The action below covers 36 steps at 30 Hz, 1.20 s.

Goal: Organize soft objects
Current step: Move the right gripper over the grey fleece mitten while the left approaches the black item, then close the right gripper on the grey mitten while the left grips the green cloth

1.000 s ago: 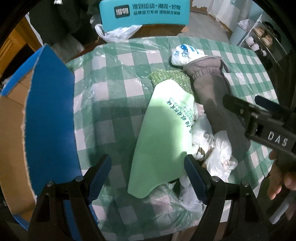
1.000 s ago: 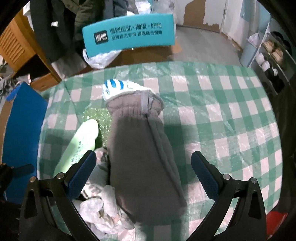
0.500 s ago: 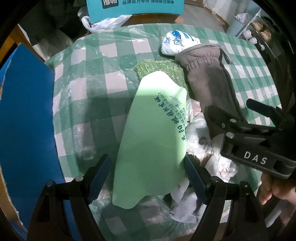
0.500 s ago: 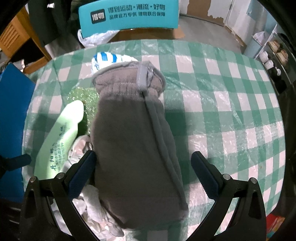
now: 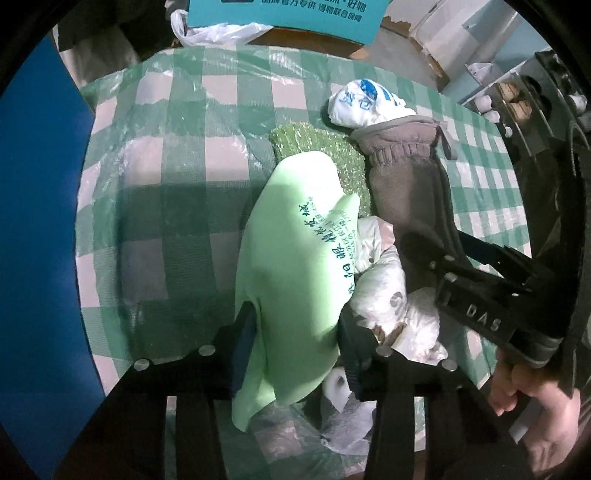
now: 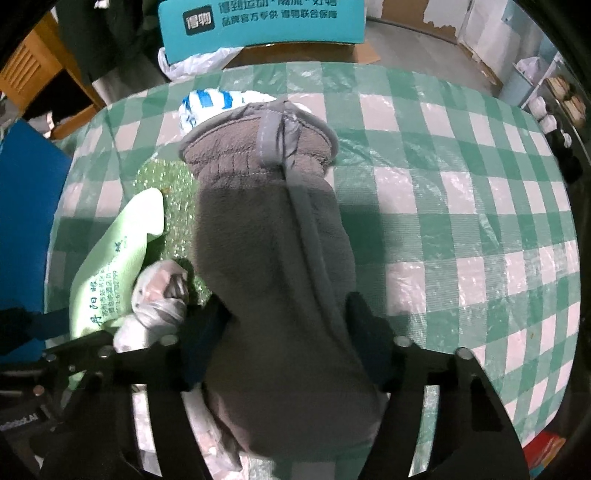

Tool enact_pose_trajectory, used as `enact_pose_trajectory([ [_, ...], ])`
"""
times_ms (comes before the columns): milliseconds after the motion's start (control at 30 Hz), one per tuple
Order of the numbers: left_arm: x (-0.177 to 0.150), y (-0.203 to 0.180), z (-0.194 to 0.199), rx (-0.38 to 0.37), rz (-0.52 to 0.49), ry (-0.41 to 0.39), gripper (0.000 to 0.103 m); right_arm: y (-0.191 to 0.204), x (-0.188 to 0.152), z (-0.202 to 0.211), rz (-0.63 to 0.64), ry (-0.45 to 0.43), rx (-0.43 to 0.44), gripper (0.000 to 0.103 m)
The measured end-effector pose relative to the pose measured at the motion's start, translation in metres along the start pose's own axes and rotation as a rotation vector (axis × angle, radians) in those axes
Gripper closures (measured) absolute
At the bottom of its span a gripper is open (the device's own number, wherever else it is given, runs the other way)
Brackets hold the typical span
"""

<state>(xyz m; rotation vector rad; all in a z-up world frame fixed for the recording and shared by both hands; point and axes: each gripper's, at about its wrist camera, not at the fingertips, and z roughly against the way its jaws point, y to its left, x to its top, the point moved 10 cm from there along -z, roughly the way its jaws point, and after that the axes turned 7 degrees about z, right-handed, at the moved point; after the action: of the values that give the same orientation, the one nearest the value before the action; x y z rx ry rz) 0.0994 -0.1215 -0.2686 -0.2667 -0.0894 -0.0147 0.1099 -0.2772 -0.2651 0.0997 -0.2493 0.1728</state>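
A light green cloth (image 5: 295, 240) with dark print lies on the checked table (image 5: 166, 166). My left gripper (image 5: 295, 339) is closing, its pads pinching the cloth's near end. A grey fleece mitten (image 6: 273, 221) lies lengthwise to its right. My right gripper (image 6: 288, 343) is closing on the mitten's near end, both pads squeezing it. Between the two items sit crumpled white plastic bags (image 5: 384, 284). A sparkly green scrub cloth (image 5: 317, 147) lies partly under the light green cloth. A white-and-blue bag (image 5: 362, 99) rests at the mitten's cuff.
A blue board (image 5: 37, 184) stands along the table's left side. A teal box (image 6: 258, 22) and a white bag lie beyond the far edge. Shelves with shoes stand at the far right. A person's hand (image 5: 535, 413) holds the right gripper.
Both grippers came down onto the pile and their jaws closed in, the left onto the light green cloth, the right onto the grey mitten. Both had been wide open above them.
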Motion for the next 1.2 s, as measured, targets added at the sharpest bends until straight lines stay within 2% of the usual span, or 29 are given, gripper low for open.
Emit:
enact_pose_trajectory([
  [67, 0.001, 0.001, 0.002, 0.001, -0.006, -0.017, 0.062, -0.003, 0.002, 0.005, -0.010, -0.012, 0.001, 0.058],
  [133, 0.004, 0.002, 0.006, -0.003, -0.005, -0.025, 0.063, -0.005, 0.004, 0.011, -0.014, -0.026, -0.007, 0.066],
  [267, -0.009, 0.000, 0.021, -0.025, 0.000, -0.036, 0.063, -0.004, 0.005, 0.021, -0.023, -0.043, -0.010, 0.077],
  [533, -0.011, -0.001, 0.035, -0.074, 0.013, -0.031, 0.062, 0.005, 0.004, 0.046, -0.002, -0.071, -0.007, 0.079],
  [700, -0.015, 0.014, 0.024, -0.017, 0.040, -0.006, 0.053, 0.005, -0.002, 0.055, -0.012, -0.059, -0.010, 0.079],
  [867, -0.022, 0.019, 0.030, 0.012, 0.024, -0.018, 0.033, 0.000, -0.008, 0.060, -0.026, -0.055, -0.012, 0.079],
  [1033, -0.031, 0.030, 0.038, 0.062, 0.003, -0.030, 0.032, 0.003, -0.009, 0.060, -0.028, -0.055, -0.011, 0.079],
  [1200, -0.038, 0.045, 0.028, 0.098, 0.030, -0.006, 0.032, 0.005, -0.014, 0.063, -0.024, -0.057, -0.009, 0.079],
])
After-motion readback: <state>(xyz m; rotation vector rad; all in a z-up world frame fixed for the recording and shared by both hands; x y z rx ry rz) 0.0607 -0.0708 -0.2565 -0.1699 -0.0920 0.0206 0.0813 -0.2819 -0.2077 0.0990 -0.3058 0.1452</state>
